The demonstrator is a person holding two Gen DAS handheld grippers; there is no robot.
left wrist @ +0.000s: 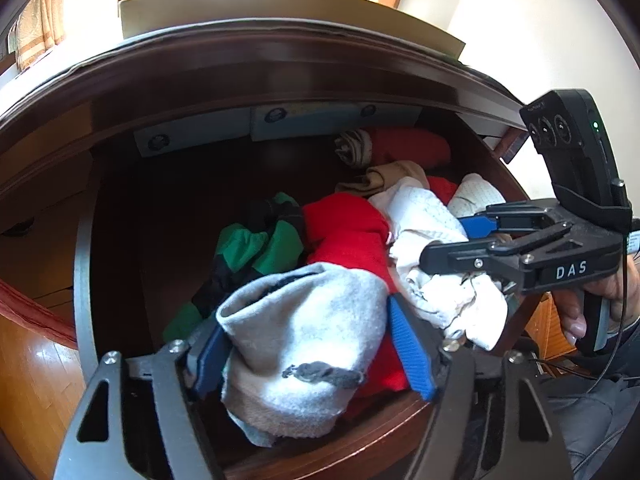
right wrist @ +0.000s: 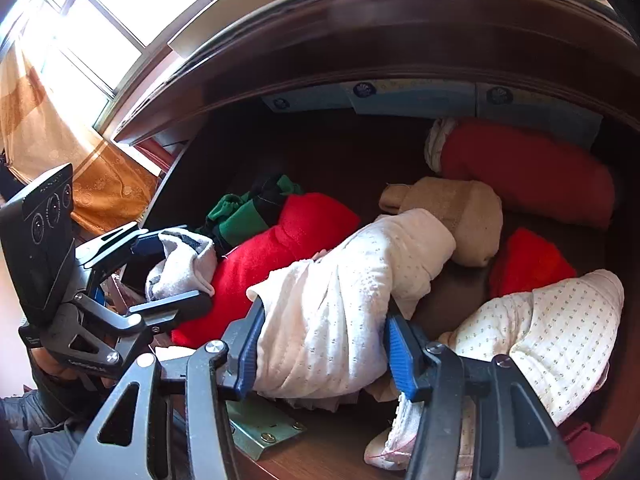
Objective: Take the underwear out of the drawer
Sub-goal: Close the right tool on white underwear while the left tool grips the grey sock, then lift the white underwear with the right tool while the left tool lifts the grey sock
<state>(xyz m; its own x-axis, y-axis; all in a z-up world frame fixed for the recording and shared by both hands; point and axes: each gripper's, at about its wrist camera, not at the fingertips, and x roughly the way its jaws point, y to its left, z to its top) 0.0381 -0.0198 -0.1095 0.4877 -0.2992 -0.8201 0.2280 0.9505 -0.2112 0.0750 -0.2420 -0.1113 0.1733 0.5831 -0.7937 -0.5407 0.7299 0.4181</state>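
Grey underwear (left wrist: 296, 344) clamped in left gripper (left wrist: 316, 354) jaws; white dotted underwear (right wrist: 332, 312) clamped in right gripper (right wrist: 326, 354) jaws, over drawer (left wrist: 320, 446).

Glossy dark wooden drawer (left wrist: 360, 432), fuzzy grey cloth (left wrist: 304, 332), dotted white knit (right wrist: 340, 304)

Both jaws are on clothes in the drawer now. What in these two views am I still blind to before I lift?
- Left wrist view: the underside of the grey garment is hidden by its own bulk and the left gripper.
- Right wrist view: what lies under the white dotted garment is covered by it and the right gripper.
- Both views: the drawer floor's left part is too dark to read.
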